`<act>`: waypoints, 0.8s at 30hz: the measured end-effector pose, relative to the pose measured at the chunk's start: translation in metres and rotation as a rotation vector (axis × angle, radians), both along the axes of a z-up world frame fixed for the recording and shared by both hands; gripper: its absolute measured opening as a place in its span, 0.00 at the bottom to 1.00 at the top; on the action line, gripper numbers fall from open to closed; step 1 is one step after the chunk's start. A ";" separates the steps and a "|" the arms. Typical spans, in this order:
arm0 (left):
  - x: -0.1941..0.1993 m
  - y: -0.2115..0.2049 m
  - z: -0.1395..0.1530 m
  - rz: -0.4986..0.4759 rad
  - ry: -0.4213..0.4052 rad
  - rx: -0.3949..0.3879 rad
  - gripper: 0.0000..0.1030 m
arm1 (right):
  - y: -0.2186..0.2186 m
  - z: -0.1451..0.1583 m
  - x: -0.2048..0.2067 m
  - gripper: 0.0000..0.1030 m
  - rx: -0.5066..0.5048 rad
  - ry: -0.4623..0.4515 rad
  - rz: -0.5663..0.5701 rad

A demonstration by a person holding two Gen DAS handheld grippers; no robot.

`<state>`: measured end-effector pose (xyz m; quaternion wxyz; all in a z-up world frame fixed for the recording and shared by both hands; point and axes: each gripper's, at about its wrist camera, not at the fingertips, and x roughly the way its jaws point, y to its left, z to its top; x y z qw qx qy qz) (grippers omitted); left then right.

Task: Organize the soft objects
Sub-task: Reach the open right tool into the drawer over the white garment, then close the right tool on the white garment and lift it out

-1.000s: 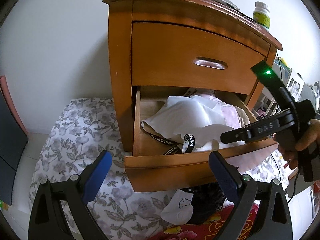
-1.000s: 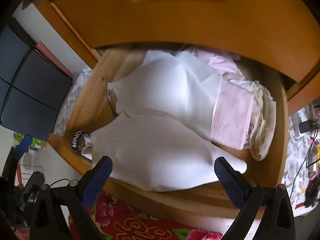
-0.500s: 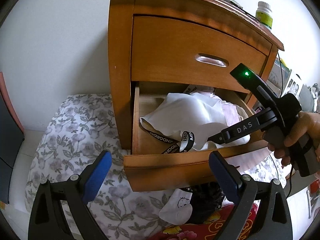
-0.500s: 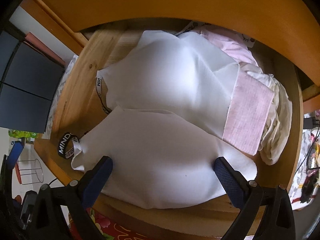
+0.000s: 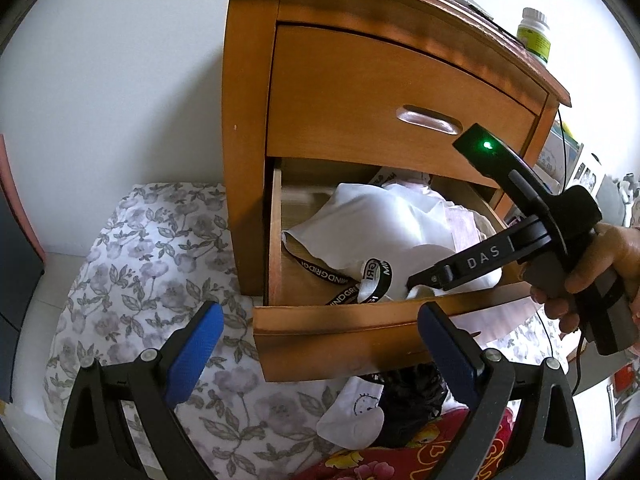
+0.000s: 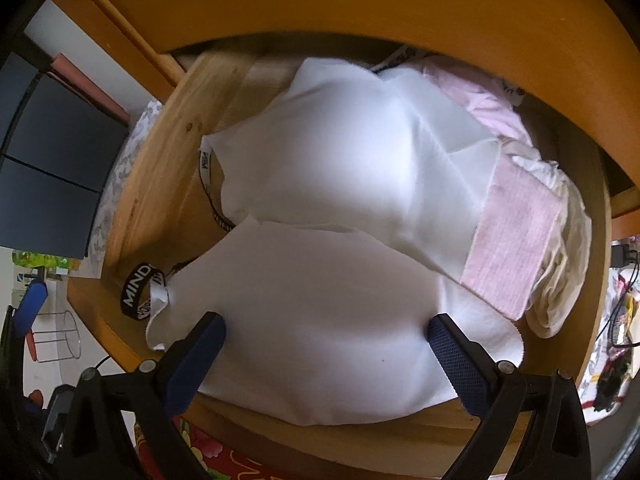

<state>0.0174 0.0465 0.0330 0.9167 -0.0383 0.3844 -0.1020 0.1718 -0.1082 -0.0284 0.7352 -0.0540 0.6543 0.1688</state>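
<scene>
Nightstand: standing ahead of the left gripper, top edge and right side running out of frame.
Upper drawer: sitting closed above the open one, filling the top of the right wrist view as blurred wood.
Lower drawer: hanging pulled out, its front board lying just beyond the left gripper's fingertips; back wall hidden under the upper drawer.
Floral sheet: spreading below and to the left of the left gripper, partly covered by the fingers.
White cloth: lying heaped inside the lower drawer, directly ahead of the right gripper, washed out and lacking visible folds.
Pink cloth: lying ahead and to the right of the right gripper, partly tucked under the white cloth.
Cream cloth: bunching farther right against the drawer side, shape hard to make out.
Right gripper: reaching into the lower drawer, jaws spread wide, both pads pressing against the white cloth, gripping nothing.
Left gripper: hovering before the drawer front, jaws spread wide, empty.
Hand: gripping the right gripper's handle, cut off at the frame edge.
Black lanyard: looping at the drawer's front left corner, lettering only partly readable.
White sock: lying under the drawer front, between the left gripper's fingers, partly hidden.
Bottle: standing on the nightstand, far ahead to the right, label unreadable.
</scene>
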 end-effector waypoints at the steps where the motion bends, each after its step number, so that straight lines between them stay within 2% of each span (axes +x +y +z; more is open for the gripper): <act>1: 0.000 0.000 0.000 0.000 0.000 0.001 0.95 | 0.001 0.000 0.001 1.00 -0.005 0.001 0.002; 6: 0.001 0.003 0.000 0.006 0.000 -0.002 0.95 | 0.008 -0.004 0.002 1.00 -0.058 -0.011 0.032; 8: 0.001 0.003 -0.001 0.006 0.001 -0.004 0.95 | 0.007 -0.005 0.003 0.97 -0.069 -0.015 0.032; 10: 0.001 0.004 -0.001 0.004 0.003 -0.004 0.95 | 0.003 -0.008 0.004 0.87 -0.089 -0.025 0.033; 13: 0.002 0.005 -0.001 0.003 0.003 -0.008 0.95 | -0.007 -0.014 0.007 0.78 -0.094 -0.019 0.011; 17: 0.003 0.006 -0.002 0.005 0.007 -0.009 0.95 | -0.014 -0.011 0.008 0.72 -0.077 -0.043 -0.004; 24: 0.005 0.007 -0.004 0.009 0.019 -0.012 0.95 | -0.030 0.000 0.006 0.49 -0.049 -0.105 -0.031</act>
